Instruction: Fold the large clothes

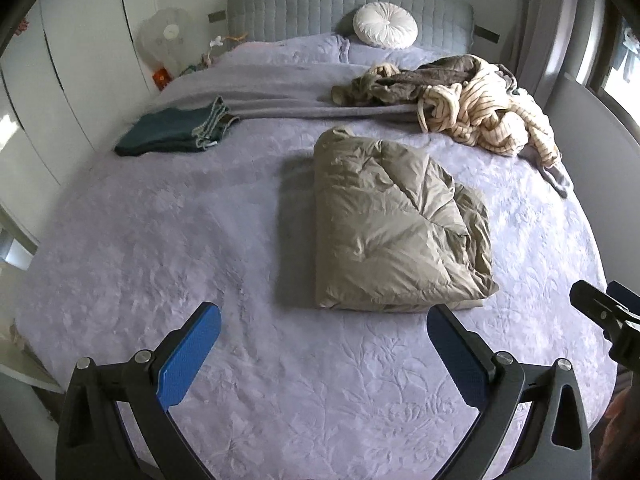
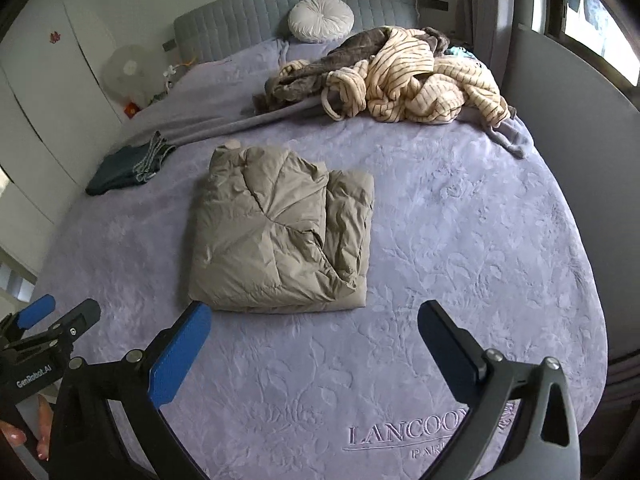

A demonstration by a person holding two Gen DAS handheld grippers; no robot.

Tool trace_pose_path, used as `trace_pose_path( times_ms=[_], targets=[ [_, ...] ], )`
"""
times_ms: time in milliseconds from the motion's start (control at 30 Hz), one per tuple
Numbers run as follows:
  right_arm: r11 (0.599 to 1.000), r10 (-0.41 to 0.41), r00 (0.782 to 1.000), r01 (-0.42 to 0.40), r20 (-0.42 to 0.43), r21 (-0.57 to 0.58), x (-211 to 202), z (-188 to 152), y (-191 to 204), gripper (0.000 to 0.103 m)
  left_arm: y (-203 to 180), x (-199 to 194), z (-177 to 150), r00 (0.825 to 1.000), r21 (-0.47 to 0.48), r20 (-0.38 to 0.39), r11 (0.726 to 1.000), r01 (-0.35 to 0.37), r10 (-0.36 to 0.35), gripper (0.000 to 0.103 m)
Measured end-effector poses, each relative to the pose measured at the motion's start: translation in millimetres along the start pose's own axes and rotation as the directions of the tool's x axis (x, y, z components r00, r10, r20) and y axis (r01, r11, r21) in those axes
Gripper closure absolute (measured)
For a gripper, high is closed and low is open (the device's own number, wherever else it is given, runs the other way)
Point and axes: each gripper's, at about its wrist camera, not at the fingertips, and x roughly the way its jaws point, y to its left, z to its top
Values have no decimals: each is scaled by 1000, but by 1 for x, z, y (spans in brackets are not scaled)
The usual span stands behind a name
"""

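A beige puffy jacket (image 1: 396, 224) lies folded into a rectangle in the middle of the lavender bed (image 1: 180, 240); it also shows in the right wrist view (image 2: 280, 232). My left gripper (image 1: 324, 320) is open and empty, held above the bed just in front of the jacket's near edge. My right gripper (image 2: 314, 320) is open and empty, also just in front of the jacket. A heap of unfolded clothes, a cream striped garment (image 1: 492, 112) and an olive-grey one (image 1: 420, 76), lies at the back right, seen also in the right wrist view (image 2: 412, 80).
Folded dark green clothes (image 1: 176, 132) lie at the bed's left side, also in the right wrist view (image 2: 128, 168). A round white cushion (image 1: 385, 25) leans on the grey headboard (image 1: 300, 8). A fan (image 1: 166, 40) and white wardrobe stand left. A window is on the right.
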Motion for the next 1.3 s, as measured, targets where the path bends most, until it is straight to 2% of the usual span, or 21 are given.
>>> trace_pose_path(
  times_ms=[333, 1300],
  targets=[
    [1000, -23, 999, 23, 23, -9, -16, -3, 4, 0, 3, -17, -4, 1000, -2, 24, 1000, -9, 9, 0],
    [1000, -23, 999, 23, 25, -13, -19, -10, 7, 0, 5, -19, -5, 1000, 7, 23, 1000, -10, 10, 0]
  ],
)
